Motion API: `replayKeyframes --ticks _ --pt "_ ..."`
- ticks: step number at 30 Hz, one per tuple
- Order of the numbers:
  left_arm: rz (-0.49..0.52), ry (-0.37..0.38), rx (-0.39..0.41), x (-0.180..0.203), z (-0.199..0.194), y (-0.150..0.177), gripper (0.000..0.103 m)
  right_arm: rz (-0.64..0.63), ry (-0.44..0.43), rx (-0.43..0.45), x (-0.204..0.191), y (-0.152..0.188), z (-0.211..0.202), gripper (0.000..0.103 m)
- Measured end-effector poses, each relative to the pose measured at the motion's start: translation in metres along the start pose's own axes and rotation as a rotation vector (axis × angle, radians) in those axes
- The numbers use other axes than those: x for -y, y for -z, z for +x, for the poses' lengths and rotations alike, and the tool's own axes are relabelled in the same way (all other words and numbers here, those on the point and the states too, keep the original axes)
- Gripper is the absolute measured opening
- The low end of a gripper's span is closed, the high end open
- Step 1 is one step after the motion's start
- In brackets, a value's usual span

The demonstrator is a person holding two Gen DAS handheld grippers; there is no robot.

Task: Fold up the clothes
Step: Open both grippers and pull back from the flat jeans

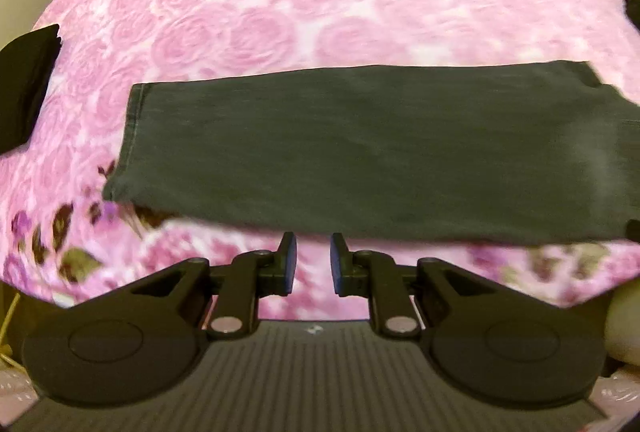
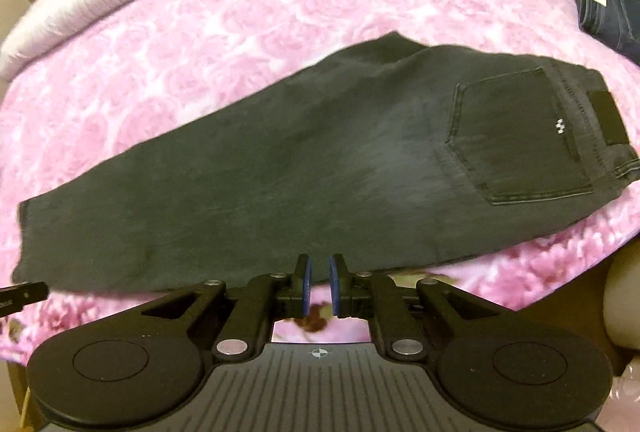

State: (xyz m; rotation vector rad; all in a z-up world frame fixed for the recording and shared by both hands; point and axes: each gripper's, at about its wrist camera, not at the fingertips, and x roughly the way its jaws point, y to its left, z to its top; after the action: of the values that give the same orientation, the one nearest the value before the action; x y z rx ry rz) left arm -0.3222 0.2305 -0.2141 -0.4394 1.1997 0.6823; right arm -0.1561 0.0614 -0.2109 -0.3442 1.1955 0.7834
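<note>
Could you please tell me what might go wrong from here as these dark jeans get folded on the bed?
1. The dark jeans lie near the pink blanket edge, so a pull toward the person could drag them off.
2. Both the left hand-held gripper and the right hand-held gripper are empty, so either might pinch blanket along with denim.
3. The other folded clothes sit close enough to be knocked.

The left gripper points steeply down, jaws parted and empty. The right gripper points down too, with a narrow empty gap.
</note>
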Motion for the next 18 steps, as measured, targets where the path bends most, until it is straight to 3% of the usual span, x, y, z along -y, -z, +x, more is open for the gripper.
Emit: replayKeyframes --ticks 2,4,5,6,13,18 --pt "-0.012 0.005 0.006 0.02 -0.023 0.015 0.018 -0.02 -0.021 0.011 0.01 0.007 -0.017 0.02" --pt "-0.007 0.017 0.022 0.043 -0.05 0.034 0.019 -0.051 -0.049 0.031 0.022 0.018 -0.037 0.042" --pt "-0.001 0.021 0.032 0.054 -0.062 0.043 0.019 -0.065 -0.059 0.044 0.03 0.024 -0.049 0.07" --pt "0.007 0.024 0.043 0.067 -0.074 0.052 0.019 -0.074 -0.065 0.063 0.039 0.032 -0.064 0.084" --pt "0.051 0.074 0.127 0.137 -0.156 0.102 0.022 -0.113 -0.051 0.134 0.094 0.075 -0.162 0.084" --pt "0.083 0.061 0.186 0.158 -0.203 0.12 0.027 -0.151 -0.012 0.146 0.095 0.082 -0.2 0.084"
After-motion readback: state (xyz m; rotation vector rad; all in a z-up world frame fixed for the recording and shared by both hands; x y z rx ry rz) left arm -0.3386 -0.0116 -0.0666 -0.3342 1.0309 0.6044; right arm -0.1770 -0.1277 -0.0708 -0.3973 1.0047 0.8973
